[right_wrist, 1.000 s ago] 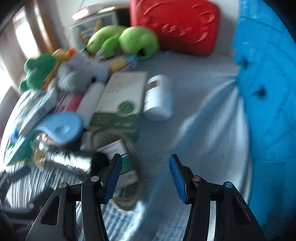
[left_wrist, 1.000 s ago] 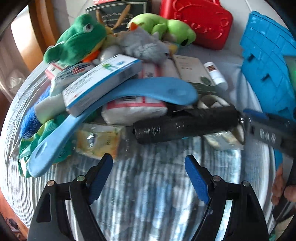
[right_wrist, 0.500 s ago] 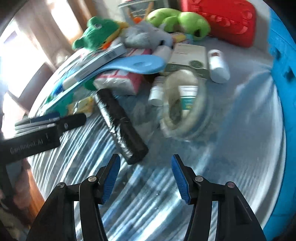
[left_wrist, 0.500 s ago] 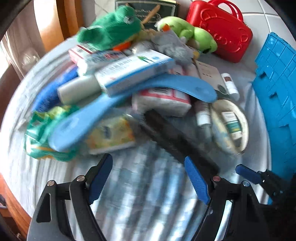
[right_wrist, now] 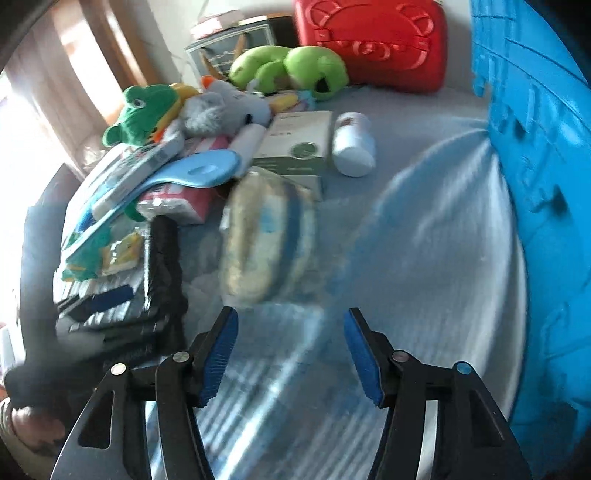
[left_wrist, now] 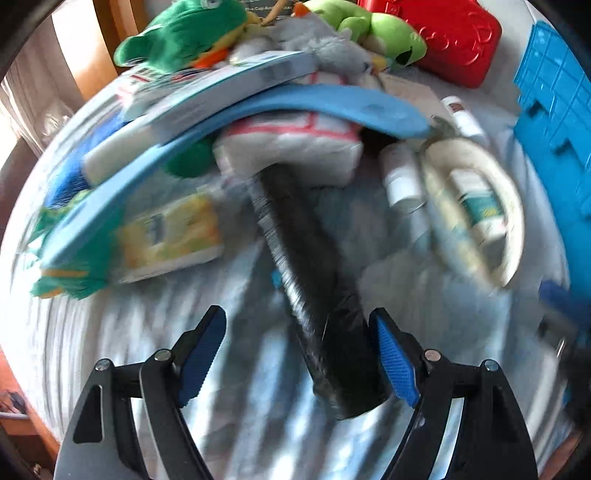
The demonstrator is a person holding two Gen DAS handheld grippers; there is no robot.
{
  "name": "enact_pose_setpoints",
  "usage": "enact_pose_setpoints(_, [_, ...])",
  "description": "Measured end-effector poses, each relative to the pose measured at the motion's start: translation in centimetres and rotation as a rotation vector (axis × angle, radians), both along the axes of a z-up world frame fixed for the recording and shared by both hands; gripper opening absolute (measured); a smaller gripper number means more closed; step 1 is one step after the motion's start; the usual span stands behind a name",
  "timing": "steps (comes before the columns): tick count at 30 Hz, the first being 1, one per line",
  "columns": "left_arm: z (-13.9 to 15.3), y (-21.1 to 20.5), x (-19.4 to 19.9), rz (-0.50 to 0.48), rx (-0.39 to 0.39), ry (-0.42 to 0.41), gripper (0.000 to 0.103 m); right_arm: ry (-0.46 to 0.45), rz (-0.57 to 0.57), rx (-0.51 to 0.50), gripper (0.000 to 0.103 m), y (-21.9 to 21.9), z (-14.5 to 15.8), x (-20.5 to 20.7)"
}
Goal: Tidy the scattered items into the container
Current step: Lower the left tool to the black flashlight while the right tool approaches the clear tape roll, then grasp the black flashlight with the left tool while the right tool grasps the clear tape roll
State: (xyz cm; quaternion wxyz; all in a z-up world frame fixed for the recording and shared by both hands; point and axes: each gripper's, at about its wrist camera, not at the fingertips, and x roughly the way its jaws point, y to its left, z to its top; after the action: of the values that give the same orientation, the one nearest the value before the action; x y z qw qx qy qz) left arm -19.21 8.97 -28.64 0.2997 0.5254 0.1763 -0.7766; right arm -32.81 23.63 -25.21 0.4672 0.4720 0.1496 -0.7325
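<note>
The blue crate (right_wrist: 535, 177) stands at the right edge of the worktop (right_wrist: 424, 258), and only its ribbed outer wall shows, so what lies inside cannot be told. A red case (right_wrist: 373, 40) sits closed at the back, left of the crate. The scattered things lie in a heap well left of the crate: a green frog toy (left_wrist: 181, 33), a grey plush toy (left_wrist: 321, 48), a lime plush toy (right_wrist: 288, 66), a long white box (left_wrist: 218, 88), a light blue shoehorn (left_wrist: 280, 110), a pink and white tissue pack (left_wrist: 295, 147), a yellow packet (left_wrist: 173, 232), a green and white carton (right_wrist: 295, 144) and a white bottle (right_wrist: 352, 146). A cream tape ring (left_wrist: 476, 206) lies nearer the crate with a small teal-labelled bottle (left_wrist: 476, 199) inside its hole. The left gripper (left_wrist: 299, 354) is spread wide over the near end of a black roll (left_wrist: 314, 291), which passes between the fingers close to the right-hand pad; blur hides whether it touches, and nothing is clamped. The right gripper (right_wrist: 291, 354) has just been opening, stands moderately apart and has only bare cloth between its fingers. Open striped cloth runs from the heap to the crate's wall, leaving clear room there.
</note>
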Motion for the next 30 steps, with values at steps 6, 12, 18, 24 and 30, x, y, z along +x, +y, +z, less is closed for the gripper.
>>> enact_pose_setpoints(6, [-0.4, -0.8, 0.9, -0.036, -0.031, -0.022, 0.080, 0.131, 0.019, 0.015, 0.080, -3.0, -0.3, 1.4])
enact_pose_setpoints(12, [-0.1, -0.4, -0.8, -0.086, -0.081, 0.037, 0.080, 0.205, -0.025, 0.050, 0.080, -4.8, -2.2, 0.6])
enact_pose_setpoints(18, [-0.7, -0.9, -2.1, -0.074, -0.039, 0.100, 0.075, 0.220, -0.068, 0.058, 0.083, -5.6, -3.6, -0.5])
enact_pose_setpoints(24, [0.0, -0.8, -2.3, -0.124, -0.033, 0.112, 0.035, 0.228, -0.049, 0.009, 0.067, -5.8, -3.1, -0.2])
enact_pose_setpoints(30, [1.3, 0.0, -1.4, -0.132, -0.030, 0.135, 0.035, 0.079, -0.079, -0.137, 0.067, -2.9, -0.8, -0.7])
